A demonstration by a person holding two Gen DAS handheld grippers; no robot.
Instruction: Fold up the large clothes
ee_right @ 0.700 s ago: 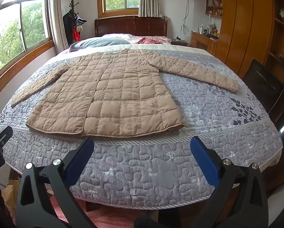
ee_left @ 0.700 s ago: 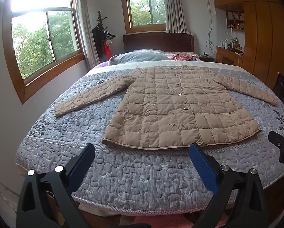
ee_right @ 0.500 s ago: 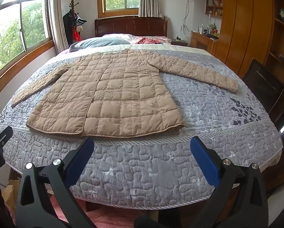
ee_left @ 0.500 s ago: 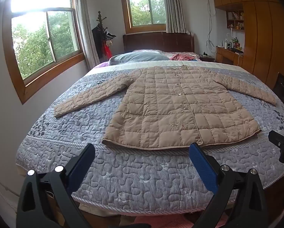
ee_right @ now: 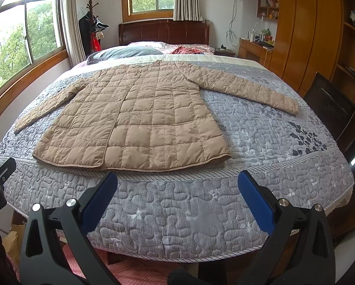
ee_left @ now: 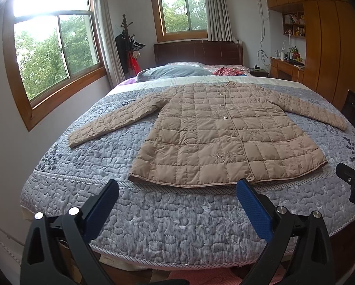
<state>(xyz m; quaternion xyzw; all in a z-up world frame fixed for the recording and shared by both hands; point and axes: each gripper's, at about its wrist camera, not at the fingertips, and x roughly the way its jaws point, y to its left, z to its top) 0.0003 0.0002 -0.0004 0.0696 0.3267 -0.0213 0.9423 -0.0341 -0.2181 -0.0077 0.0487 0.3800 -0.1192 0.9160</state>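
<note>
A tan quilted coat (ee_left: 220, 133) lies flat and front up on the bed, buttoned, both sleeves spread out to the sides. It also shows in the right wrist view (ee_right: 139, 118). My left gripper (ee_left: 177, 204) is open and empty, held off the foot of the bed, short of the coat's hem. My right gripper (ee_right: 177, 197) is open and empty too, also off the foot of the bed below the hem. Each gripper's tip shows at the edge of the other's view.
The bed has a grey quilted bedspread (ee_left: 177, 216) and a wooden headboard (ee_left: 196, 52). A grey pillow (ee_left: 175, 72) and a red cloth (ee_left: 227, 71) lie at the head. Windows are on the left, a wooden wardrobe (ee_right: 305, 30) and dark chair (ee_right: 329, 109) on the right.
</note>
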